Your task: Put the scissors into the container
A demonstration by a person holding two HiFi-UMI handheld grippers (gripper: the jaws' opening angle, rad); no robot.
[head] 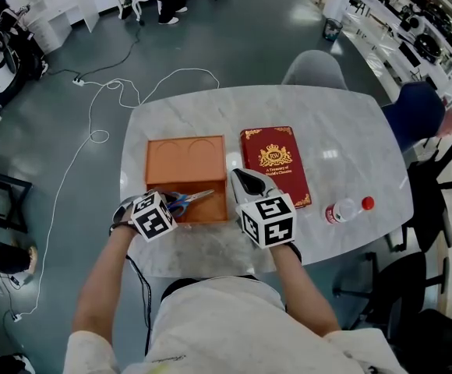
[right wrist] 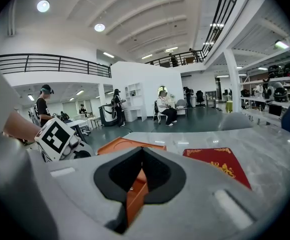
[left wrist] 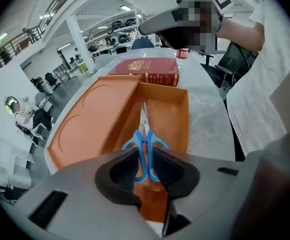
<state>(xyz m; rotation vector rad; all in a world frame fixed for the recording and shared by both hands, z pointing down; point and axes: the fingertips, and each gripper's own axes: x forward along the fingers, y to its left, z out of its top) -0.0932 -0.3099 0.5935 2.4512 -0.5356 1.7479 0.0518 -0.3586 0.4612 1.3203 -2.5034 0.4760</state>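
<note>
The scissors (head: 189,200) have blue handles (left wrist: 145,146) and silver blades (left wrist: 143,121). My left gripper (left wrist: 145,159) is shut on the handles and holds the scissors over the near compartment of the orange container (left wrist: 177,119), blades pointing away from me. In the head view the left gripper (head: 170,206) is at the container's (head: 185,160) front left corner. My right gripper (head: 246,181) rests just right of the container, between it and the red book. Its jaws (right wrist: 142,156) are shut with nothing in them, and the container's corner (right wrist: 135,194) shows just behind them.
A red book (head: 275,164) with gold print lies right of the container on the white marble table (head: 343,131). A clear bottle (head: 347,209) with a red cap lies near the table's front right edge. A grey chair (head: 314,70) stands at the far side.
</note>
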